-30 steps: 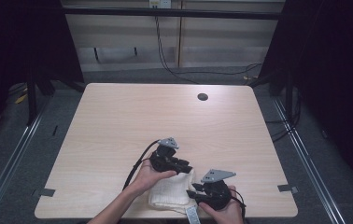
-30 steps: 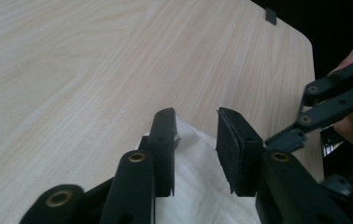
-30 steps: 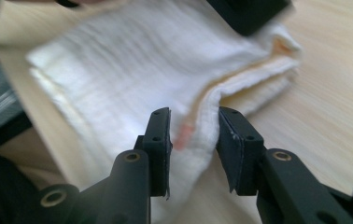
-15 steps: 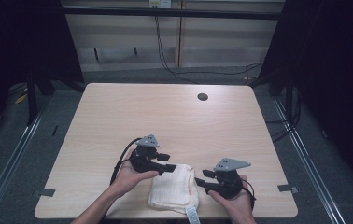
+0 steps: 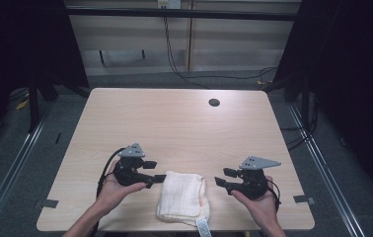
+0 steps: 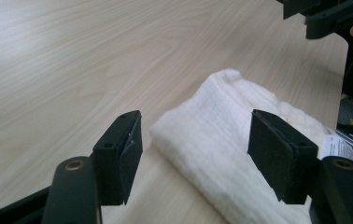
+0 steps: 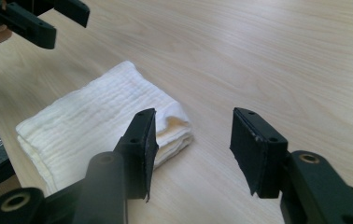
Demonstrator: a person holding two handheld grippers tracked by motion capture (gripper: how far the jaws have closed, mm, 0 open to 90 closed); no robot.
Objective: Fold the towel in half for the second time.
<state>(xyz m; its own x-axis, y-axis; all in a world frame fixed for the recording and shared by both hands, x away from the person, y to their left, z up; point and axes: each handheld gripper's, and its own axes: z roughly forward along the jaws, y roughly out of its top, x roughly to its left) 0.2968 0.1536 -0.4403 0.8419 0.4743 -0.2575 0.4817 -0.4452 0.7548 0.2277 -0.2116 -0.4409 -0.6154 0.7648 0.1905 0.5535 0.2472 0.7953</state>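
I see the folded white towel (image 5: 182,196) lying at the table's (image 5: 174,123) near edge, between my two tools. The left gripper (image 5: 159,178) sits just beside its left side, jaws spread and empty; the right gripper (image 5: 219,180) stands apart, also spread. A label (image 5: 202,228) seems to overhang the edge, so a careless nudge could drag the towel off.

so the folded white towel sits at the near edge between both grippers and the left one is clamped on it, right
Not quite. The left gripper is open, its jaws spread apart and gripping nothing, as the left gripper view shows. The folded white towel does lie at the near edge between it and the right gripper.
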